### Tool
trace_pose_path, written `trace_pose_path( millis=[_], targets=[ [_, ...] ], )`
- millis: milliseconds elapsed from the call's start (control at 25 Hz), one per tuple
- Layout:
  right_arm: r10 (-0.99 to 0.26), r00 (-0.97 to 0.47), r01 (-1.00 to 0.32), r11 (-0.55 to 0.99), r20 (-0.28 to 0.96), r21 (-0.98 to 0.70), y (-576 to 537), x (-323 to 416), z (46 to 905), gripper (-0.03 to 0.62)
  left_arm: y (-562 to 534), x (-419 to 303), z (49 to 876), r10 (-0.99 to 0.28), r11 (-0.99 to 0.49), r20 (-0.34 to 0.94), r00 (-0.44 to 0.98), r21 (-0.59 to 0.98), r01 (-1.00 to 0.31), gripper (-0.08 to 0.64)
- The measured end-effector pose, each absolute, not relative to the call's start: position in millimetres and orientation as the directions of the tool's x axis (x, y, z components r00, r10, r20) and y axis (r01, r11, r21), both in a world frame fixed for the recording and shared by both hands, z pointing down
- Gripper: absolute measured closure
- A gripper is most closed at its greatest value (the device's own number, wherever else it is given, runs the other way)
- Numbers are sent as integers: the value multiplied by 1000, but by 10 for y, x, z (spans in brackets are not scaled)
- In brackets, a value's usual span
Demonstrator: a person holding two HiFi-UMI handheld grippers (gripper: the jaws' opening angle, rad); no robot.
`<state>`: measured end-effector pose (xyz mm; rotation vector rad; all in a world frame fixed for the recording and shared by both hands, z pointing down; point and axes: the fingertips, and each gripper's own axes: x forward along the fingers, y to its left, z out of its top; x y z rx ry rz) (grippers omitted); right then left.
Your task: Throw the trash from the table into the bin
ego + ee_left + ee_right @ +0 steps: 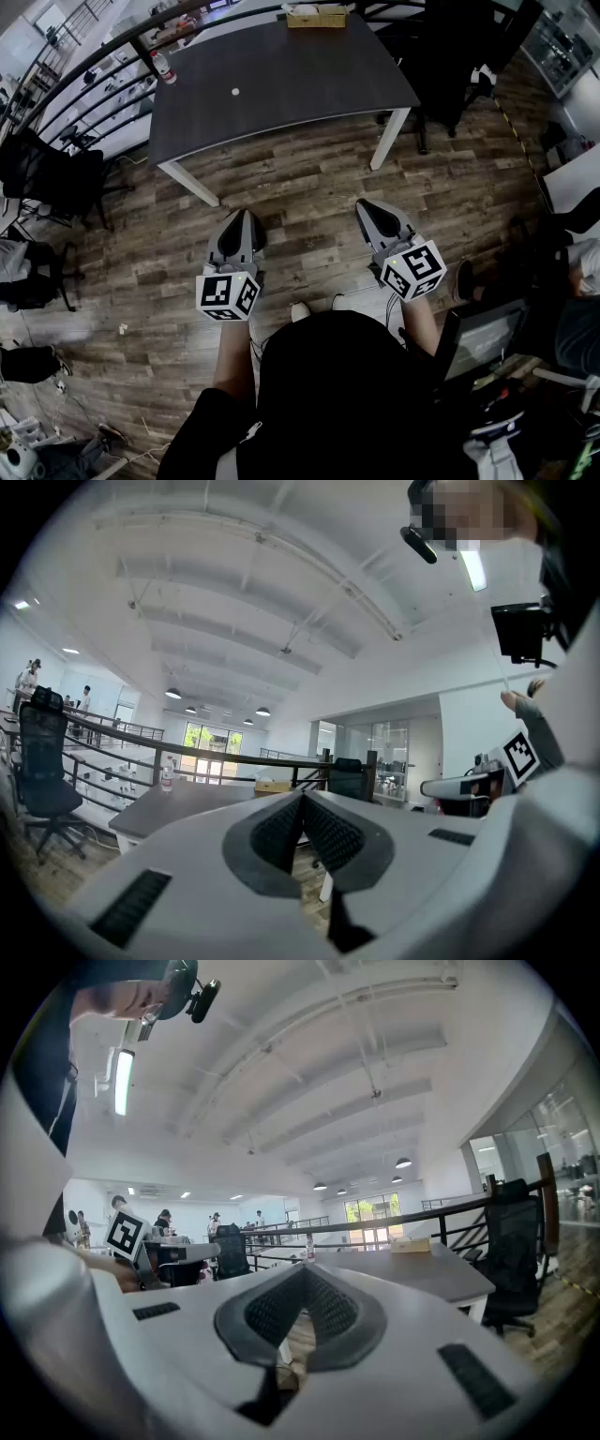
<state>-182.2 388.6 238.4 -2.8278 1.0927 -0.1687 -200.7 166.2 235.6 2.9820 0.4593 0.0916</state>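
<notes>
A small white crumpled scrap [234,92] lies near the middle of the dark table [309,75]. A plastic bottle [162,66] stands at the table's far left corner and a cardboard box [316,16] sits at its far edge. My left gripper [242,214] and my right gripper [367,202] are held level over the wooden floor, short of the table's near edge. Both are shut with nothing between the jaws. The left gripper view shows its pads [281,832] meeting, with the table [178,803] beyond. The right gripper view shows the same, with bottle [309,1248] and box [410,1244] ahead. No bin is in view.
Black office chairs stand at the left [52,178] and behind the table's right end [450,56]. A black railing [84,70] runs behind the table. A white table leg [389,139] is close ahead of my right gripper. Desks and seated people crowd the right side [572,262].
</notes>
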Motion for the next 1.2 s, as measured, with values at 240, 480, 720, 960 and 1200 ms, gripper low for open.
trace_pose_path(
  millis=[240, 480, 720, 960, 1200],
  targets=[
    [-670, 740, -659, -741, 65, -131, 3808, -1818, 2405, 584, 1590, -2019, 2385, 303, -947, 40, 952, 124, 296, 551],
    [-671, 738, -656, -737, 66, -162, 3838, -1905, 2406, 584, 1631, -2034, 2379, 309, -946, 36, 950, 112, 303, 551],
    [-670, 740, -650, -736, 63, -189, 3895, -2041, 2377, 584, 1801, -2065, 2369, 364, -928, 39, 931, 102, 359, 551],
    [-652, 755, -635, -753, 67, -174, 3840, -2155, 2409, 584, 1799, -2100, 2408, 402, -912, 37, 915, 101, 397, 551],
    [-649, 756, -634, -759, 88, -148, 3712, -2344, 2456, 584, 1735, -2183, 2460, 413, -906, 31, 910, 110, 408, 551]
  ],
)
